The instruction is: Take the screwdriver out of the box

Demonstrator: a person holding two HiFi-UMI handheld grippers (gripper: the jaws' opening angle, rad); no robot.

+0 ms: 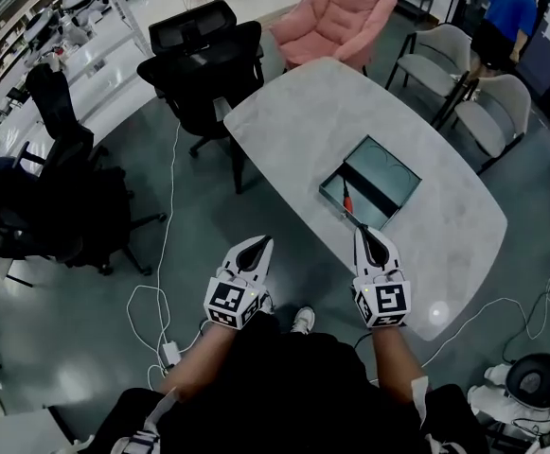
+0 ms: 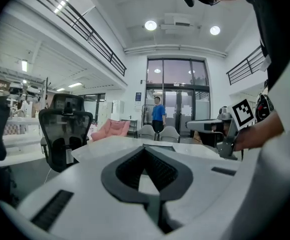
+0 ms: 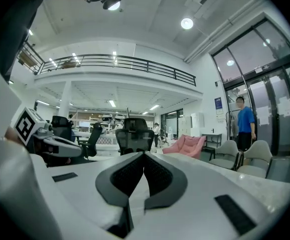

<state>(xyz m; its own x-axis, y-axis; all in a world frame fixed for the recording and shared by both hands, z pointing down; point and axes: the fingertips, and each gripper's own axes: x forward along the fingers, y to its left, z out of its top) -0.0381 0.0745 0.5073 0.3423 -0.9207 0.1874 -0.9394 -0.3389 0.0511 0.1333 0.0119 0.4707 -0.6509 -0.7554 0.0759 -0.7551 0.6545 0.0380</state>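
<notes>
An open grey-green box (image 1: pixel 370 183) lies on the white oval table (image 1: pixel 303 112). The screwdriver (image 1: pixel 347 198), with a red handle, rests inside along the box's near-left wall. My right gripper (image 1: pixel 360 229) is shut and empty, its tip just short of the box's near corner, over the table edge. My left gripper (image 1: pixel 266 241) is also shut and empty, off the table's near-left side above the floor. In the left gripper view the left gripper (image 2: pixel 145 148) points at the table top. In the right gripper view the right gripper (image 3: pixel 144 154) has its jaws met at the tip.
Two black office chairs (image 1: pixel 204 64) stand at the table's far left and a pink armchair (image 1: pixel 336 17) behind it. Grey chairs (image 1: pixel 497 112) line the right side. White cables (image 1: pixel 161 282) trail on the floor. A person in blue (image 1: pixel 506 12) stands far right.
</notes>
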